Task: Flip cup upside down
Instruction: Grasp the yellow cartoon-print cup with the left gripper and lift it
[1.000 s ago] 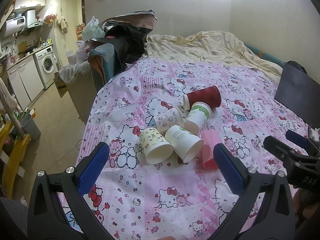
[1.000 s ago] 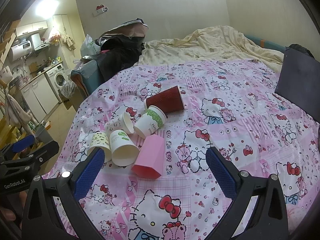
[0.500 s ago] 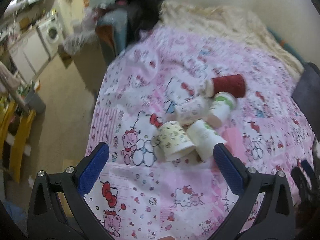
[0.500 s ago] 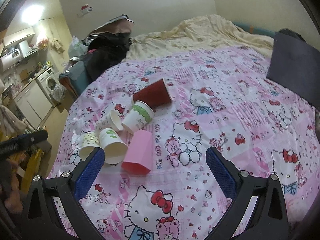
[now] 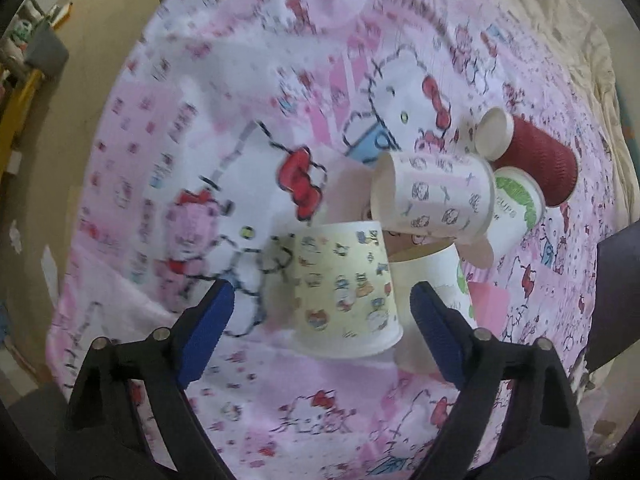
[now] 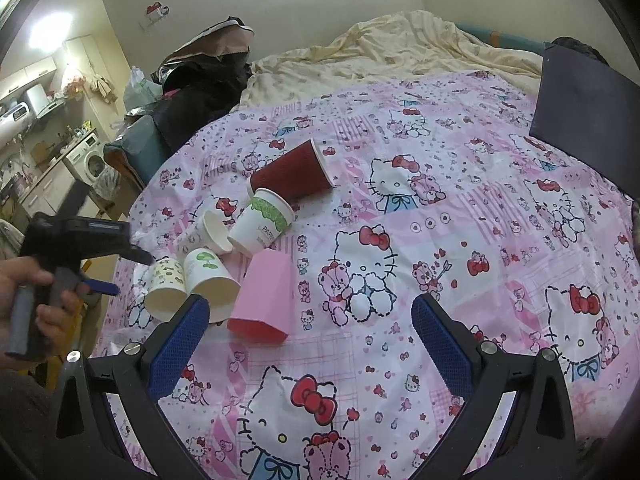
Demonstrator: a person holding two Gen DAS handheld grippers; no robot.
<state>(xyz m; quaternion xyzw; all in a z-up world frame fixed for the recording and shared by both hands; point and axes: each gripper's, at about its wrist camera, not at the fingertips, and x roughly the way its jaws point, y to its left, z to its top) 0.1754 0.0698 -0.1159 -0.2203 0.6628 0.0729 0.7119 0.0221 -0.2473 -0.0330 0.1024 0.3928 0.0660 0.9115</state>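
Cup [image 5: 344, 284] in cartoon print lies on its side between the spread fingers of the nearer left gripper [image 5: 320, 312], long axis pointing away; right gripper [image 6: 310, 322] hangs open, well apart.

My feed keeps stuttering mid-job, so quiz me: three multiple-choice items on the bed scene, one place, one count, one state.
1. The yellow cartoon cup lies:
A. between the left claw fingers
B. on the floor
C. beside the dark board

2. Cups on the bedspread:
A. three
B. six
C. nine

3. The right claw is:
A. shut on the pink cup
B. open, holding nothing
C. gripping the red cup

Answers: A, both blue fingers flank it, not touching; B, six lie tipped over; B, its fingers are spread over the sheet.
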